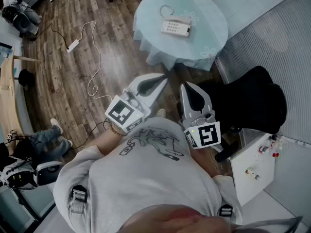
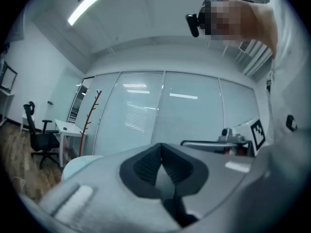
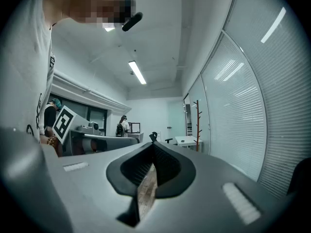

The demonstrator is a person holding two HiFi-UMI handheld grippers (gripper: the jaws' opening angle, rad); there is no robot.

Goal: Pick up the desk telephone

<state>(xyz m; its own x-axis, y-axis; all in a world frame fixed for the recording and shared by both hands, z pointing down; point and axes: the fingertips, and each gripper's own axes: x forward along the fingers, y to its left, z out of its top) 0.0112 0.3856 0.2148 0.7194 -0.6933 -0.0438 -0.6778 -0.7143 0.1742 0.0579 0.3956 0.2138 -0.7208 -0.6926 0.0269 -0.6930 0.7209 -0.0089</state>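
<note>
A white desk telephone (image 1: 176,27) with a coiled cord lies on a round table (image 1: 209,47) covered by a pale blue cloth, at the top of the head view. Both grippers are held close to my chest, well short of the table. My left gripper (image 1: 164,78) is shut and empty, its tips pointing toward the table. Beside it my right gripper (image 1: 185,86) is also shut with nothing in it. The left gripper view shows the shut left gripper (image 2: 161,147) against a glass wall. In the right gripper view the right gripper (image 3: 153,144) points level across the room.
A black chair (image 1: 252,101) stands right of the grippers, below the table. A white cabinet (image 1: 252,166) sits at lower right. A cable and power strip (image 1: 73,45) lie on the wooden floor at left. Another person's feet (image 1: 56,130) show at left.
</note>
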